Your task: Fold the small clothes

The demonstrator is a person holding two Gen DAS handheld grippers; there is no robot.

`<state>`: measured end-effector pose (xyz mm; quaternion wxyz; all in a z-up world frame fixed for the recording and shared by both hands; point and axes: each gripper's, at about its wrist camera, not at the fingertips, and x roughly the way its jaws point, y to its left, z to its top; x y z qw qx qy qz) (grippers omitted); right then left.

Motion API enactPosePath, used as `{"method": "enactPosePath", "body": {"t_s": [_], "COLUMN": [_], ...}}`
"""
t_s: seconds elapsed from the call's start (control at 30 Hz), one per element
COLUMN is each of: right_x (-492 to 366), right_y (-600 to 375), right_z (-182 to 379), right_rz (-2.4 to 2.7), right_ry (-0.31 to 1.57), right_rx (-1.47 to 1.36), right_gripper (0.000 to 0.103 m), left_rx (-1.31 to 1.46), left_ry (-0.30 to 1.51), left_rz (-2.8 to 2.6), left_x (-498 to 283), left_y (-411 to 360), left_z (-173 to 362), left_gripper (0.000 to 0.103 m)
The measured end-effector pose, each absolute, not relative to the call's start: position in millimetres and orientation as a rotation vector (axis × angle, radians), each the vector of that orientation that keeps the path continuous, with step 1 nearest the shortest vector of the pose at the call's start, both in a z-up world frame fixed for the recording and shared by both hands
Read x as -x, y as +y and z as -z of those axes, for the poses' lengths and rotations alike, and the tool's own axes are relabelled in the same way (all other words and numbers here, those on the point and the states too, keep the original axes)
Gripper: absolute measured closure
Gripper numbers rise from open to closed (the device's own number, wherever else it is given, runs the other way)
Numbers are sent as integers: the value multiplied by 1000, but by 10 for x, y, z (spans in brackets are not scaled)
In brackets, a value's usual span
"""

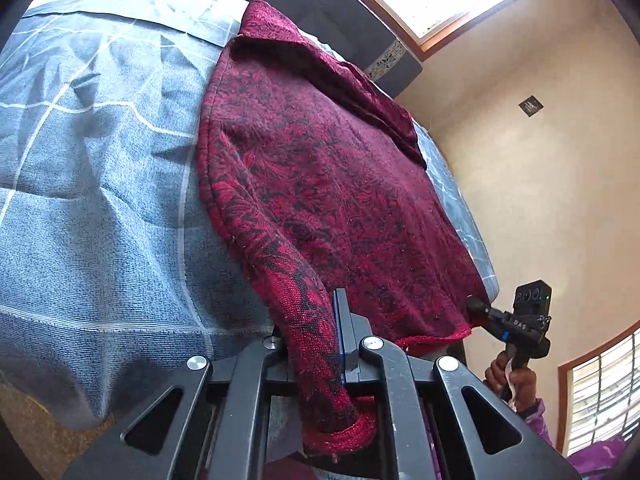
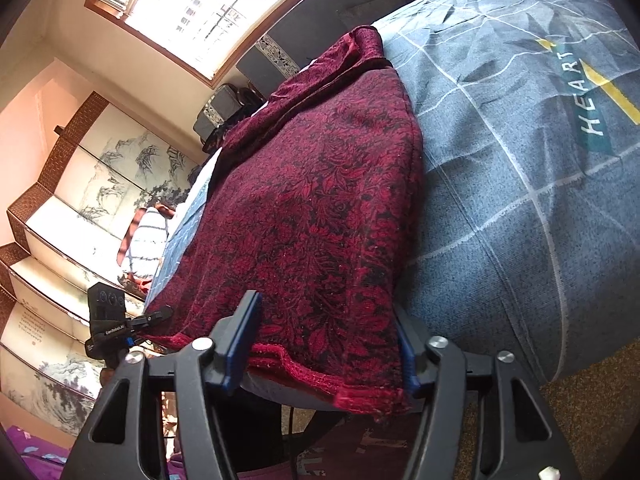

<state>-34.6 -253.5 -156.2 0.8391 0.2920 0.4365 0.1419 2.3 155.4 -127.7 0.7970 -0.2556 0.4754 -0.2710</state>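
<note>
A dark red patterned knit garment [image 1: 320, 168] lies spread on a bed with a blue-grey cover [image 1: 100, 184]. Its near hem hangs over the bed's front edge. My left gripper [image 1: 320, 344] is shut on the garment's left corner, where the cloth bunches between the fingers. In the right wrist view the garment [image 2: 320, 208] fills the middle, and my right gripper [image 2: 324, 344] stands wide open with the hem's right part lying between its blue pads [image 2: 240, 340]. The right gripper also shows in the left wrist view [image 1: 480, 308], at the garment's right corner. The left gripper shows small in the right wrist view [image 2: 160, 316].
The bed cover [image 2: 520, 160] carries a "HEART" print at the right. A dark headboard [image 1: 340, 20] stands behind, with windows [image 2: 208, 8] above. A painted wardrobe [image 2: 80, 200] stands left of the bed. Brown floor [image 2: 592, 420] lies below the bed's edge.
</note>
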Motion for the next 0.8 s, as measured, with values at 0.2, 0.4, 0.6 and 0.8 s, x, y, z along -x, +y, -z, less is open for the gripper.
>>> {"method": "enactPosePath", "body": {"t_s": [0.2, 0.4, 0.6, 0.8], "right_x": [356, 248, -177, -832], "right_y": [-2744, -2893, -2887, -2977], "right_z": [1582, 1345, 943, 668], "right_rz": [-341, -426, -456, -440], "right_ry": [893, 801, 762, 746], "right_rx": [-768, -896, -862, -818], "right_gripper": [92, 92, 92, 92], "left_rx": [562, 561, 599, 638], "left_ry": [908, 843, 800, 760], "left_rz": [622, 656, 629, 564], "left_x": [-15, -164, -557, -1130], "left_y": [1596, 1594, 1691, 1795], "left_z": [987, 676, 423, 298], "left_gripper": [95, 95, 95, 95]}}
